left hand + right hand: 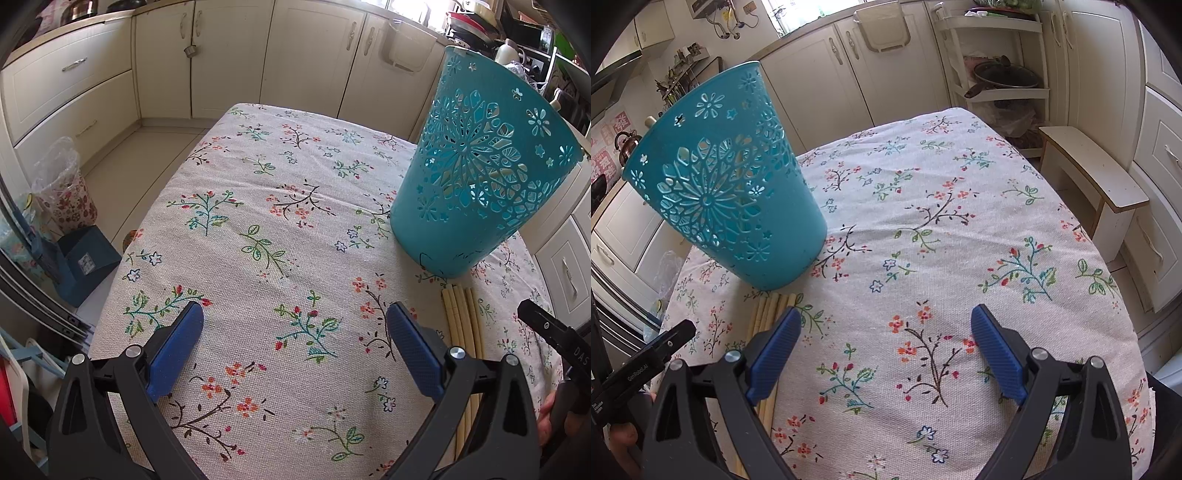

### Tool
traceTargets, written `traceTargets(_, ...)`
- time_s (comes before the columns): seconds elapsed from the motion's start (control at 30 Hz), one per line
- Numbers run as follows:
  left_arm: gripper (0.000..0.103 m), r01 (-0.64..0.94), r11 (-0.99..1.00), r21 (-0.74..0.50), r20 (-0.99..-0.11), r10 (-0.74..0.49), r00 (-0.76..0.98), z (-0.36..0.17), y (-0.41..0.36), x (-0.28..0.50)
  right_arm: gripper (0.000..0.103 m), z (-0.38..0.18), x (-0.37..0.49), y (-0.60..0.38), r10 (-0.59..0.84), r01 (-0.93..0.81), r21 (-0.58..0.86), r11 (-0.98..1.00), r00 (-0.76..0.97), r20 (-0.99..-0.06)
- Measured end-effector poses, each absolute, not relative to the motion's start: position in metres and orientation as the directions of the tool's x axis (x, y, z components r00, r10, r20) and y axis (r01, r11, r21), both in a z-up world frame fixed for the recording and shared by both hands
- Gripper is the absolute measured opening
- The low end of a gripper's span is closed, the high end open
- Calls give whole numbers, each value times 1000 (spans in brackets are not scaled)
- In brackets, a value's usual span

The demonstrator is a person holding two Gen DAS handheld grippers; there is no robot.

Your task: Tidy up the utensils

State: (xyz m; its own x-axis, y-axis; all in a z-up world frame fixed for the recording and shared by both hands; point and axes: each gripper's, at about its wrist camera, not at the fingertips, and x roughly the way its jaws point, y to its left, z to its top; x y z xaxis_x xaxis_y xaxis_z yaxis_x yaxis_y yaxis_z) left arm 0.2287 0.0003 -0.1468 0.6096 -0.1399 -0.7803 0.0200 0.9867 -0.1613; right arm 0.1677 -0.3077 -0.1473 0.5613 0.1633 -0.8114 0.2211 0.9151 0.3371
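Note:
A teal perforated plastic holder stands upright on the floral tablecloth; it also shows in the right wrist view. A bundle of pale wooden chopsticks lies flat on the cloth just in front of the holder, also visible in the right wrist view. My left gripper is open and empty above the cloth, left of the chopsticks. My right gripper is open and empty, its left finger over the chopsticks. Each gripper's tip shows at the edge of the other's view.
Cream kitchen cabinets surround the table. A small white bench and a shelf rack with a pan stand right of the table. A lined floral bin and a blue box sit on the floor at left.

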Motion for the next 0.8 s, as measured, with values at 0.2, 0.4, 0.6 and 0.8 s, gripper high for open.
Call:
traceTargets(0.2, 96, 20, 986, -167, -778, -145, 611, -147, 0, 229, 90, -148, 168, -306, 163, 217, 332, 918, 558, -814)
traceTargets(0.4, 96, 21, 993, -113, -794, -103, 600, -148, -6, 230, 91, -148, 169, -304, 160, 215, 326, 921, 552, -818)
traceTargets(0.6, 96, 28, 993, -116, -794, -109, 598, -148, -6, 230, 93, -149, 170, -302, 156, 212, 317, 924, 546, -823)
traceTargets(0.8, 96, 28, 991, -128, -790, -119, 602, -147, -4, 230, 93, -149, 171, -301, 152, 214, 312, 926, 545, -824)
